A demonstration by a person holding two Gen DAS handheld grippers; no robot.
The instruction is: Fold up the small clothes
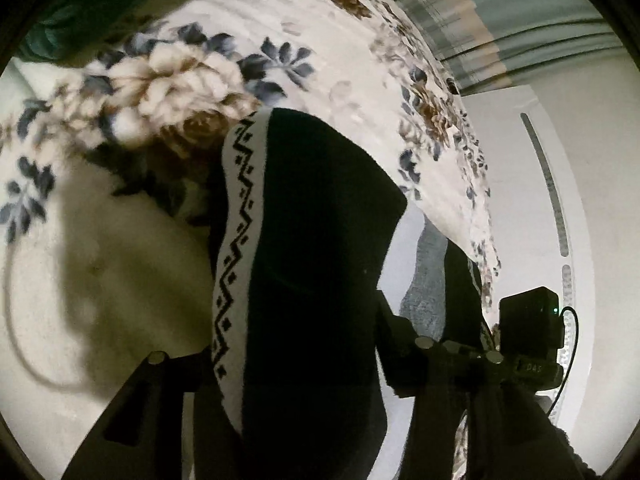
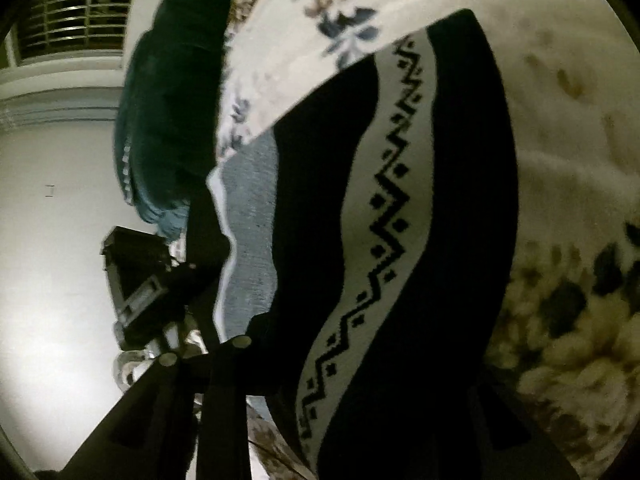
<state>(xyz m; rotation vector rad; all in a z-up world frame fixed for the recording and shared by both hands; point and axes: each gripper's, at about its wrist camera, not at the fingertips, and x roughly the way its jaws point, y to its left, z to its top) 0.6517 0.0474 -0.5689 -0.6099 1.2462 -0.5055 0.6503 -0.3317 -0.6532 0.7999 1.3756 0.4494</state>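
A black knitted garment (image 1: pixel 312 240) with a white band of black zigzags and diamonds lies on a floral blanket (image 1: pixel 168 80). A grey-blue part with a white edge (image 1: pixel 424 280) shows at its right. My left gripper (image 1: pixel 325 356) stands open astride the garment, with blanket showing between its left finger (image 1: pixel 152 392) and the cloth. In the right wrist view the same garment (image 2: pixel 400 220) runs between the fingers of my right gripper (image 2: pixel 324 360), which is also open; its left finger (image 2: pixel 160 384) stands clear of the cloth and its right finger is lost in the dark knit. Both grippers sit close together.
The right gripper's black housing (image 1: pixel 528 320) is just right of the garment. A dark teal cloth (image 2: pixel 168 100) lies at the blanket's far edge. A thin cable (image 1: pixel 16 320) curves over the blanket. White wall (image 2: pixel 60 220) and a window with blinds (image 2: pixel 72 20) lie beyond.
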